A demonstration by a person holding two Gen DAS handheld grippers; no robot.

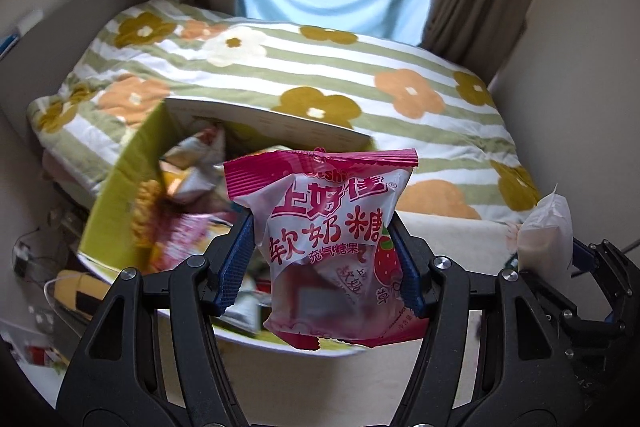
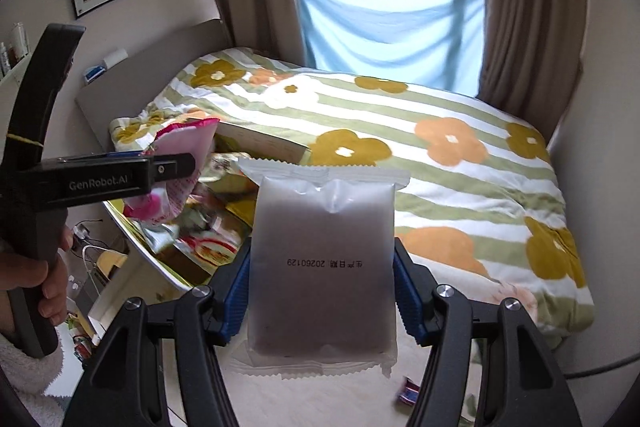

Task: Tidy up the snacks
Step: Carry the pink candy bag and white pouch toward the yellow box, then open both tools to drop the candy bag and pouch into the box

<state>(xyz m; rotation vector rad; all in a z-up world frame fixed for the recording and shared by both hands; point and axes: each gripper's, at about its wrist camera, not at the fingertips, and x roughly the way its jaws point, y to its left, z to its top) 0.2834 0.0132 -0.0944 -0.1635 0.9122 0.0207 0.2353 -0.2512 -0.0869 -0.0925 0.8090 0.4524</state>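
Both jaws are pinching a packet. The left gripper (image 1: 324,259) squeezes a pink candy bag (image 1: 332,247) by its side edges, and the right gripper (image 2: 322,291) clamps a frosted white packet (image 2: 322,263) the same way.

Either grip could fail. Both packets are puffy, slick film held only at the sides, so a quick swing or a slight easing of the jaws could let one slide out and land on the table (image 2: 320,403) or the bed (image 1: 280,67) rather than in its place. The two grippers are also close, with the candy bag just left of the right jaws, so the bags could knock each other.

The candy bag stands upright between the left jaws, with a crimped pink top, white middle, red lettering and a strawberry picture. Just beyond and left of it sits an open yellow-green box (image 1: 116,203), crowded with blurred wrappers. The white packet is upright too, with zigzag seals and a printed date that reads upside down; its contents look dark.
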